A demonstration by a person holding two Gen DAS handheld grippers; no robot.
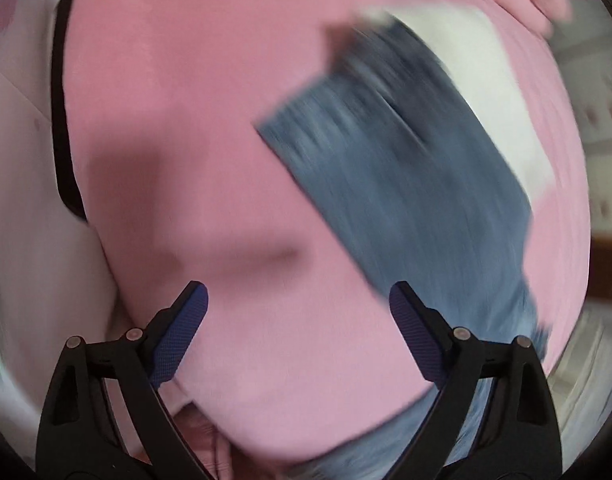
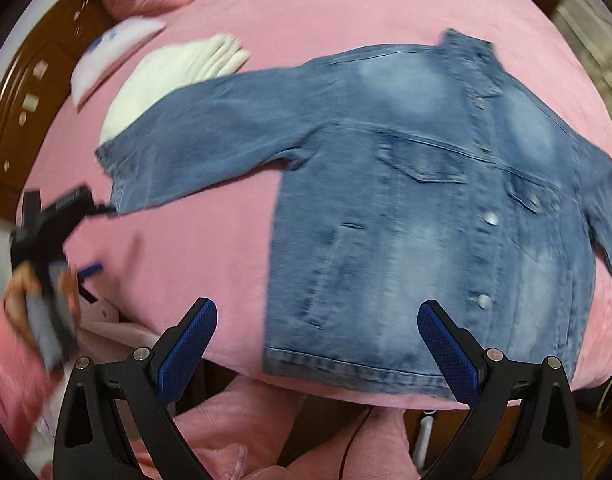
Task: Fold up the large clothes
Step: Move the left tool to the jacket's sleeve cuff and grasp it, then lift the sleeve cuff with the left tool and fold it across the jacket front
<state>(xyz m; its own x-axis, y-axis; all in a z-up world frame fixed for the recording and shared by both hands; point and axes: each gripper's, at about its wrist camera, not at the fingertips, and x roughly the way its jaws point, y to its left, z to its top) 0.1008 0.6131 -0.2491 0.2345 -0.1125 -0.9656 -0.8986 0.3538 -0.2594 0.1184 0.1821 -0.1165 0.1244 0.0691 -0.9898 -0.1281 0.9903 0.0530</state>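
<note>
Pink bed sheet [image 2: 234, 248], soft and smooth, fills the ground ahead of both grippers. On it the denim jacket [image 2: 425, 200] lies flat, front up, faded blue with metal snap buttons and flap pockets, its hem just ahead of the right gripper [image 2: 317, 344], whose blue textured pads stand wide apart, holding nothing. One sleeve stretches away to that gripper's left, its cuff overlapping a folded white cloth [image 2: 178, 76]. The left gripper [image 1: 298, 328] is spread open too, empty, with the blurred sleeve [image 1: 385, 168] ahead to its right.
</note>
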